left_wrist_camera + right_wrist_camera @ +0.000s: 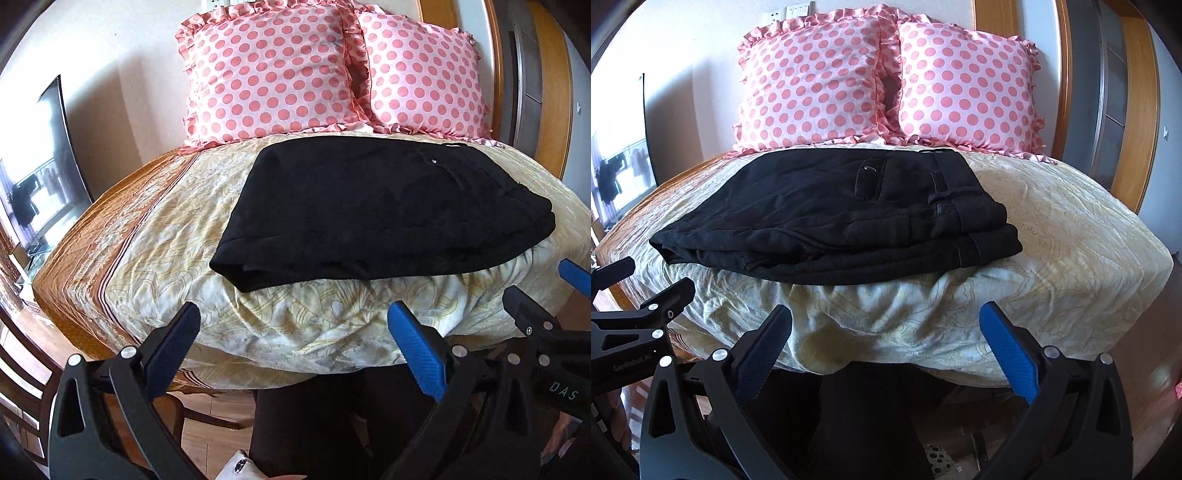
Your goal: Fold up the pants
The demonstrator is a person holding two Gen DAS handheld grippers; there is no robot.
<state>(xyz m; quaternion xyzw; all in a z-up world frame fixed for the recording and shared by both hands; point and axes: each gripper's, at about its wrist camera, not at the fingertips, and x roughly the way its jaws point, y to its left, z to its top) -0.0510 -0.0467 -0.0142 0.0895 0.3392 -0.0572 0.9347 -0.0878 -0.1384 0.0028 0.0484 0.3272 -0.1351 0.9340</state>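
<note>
Black pants (pixel 384 218) lie folded in a stack on the bed (pixel 155 236), in front of 2 polka-dot pillows (pixel 269 70). The left gripper (pixel 295 343) and right gripper (pixel 886 343) hang at the bed's near edge, both spread wide and holding nothing.

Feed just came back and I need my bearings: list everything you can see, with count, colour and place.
pants: one, black, folded, lying on the bed, nearer its front edge
bedspread: one, cream with a faint pattern and an orange-brown border on the left, covering the bed
pillows: two, pink with darker pink dots and frills, propped side by side at the head of the bed
television: one, dark screen, far left by the wall
left gripper: one, black with blue pads, jaws open, empty, short of the bed
right gripper: one, same colours, jaws open, empty
</note>
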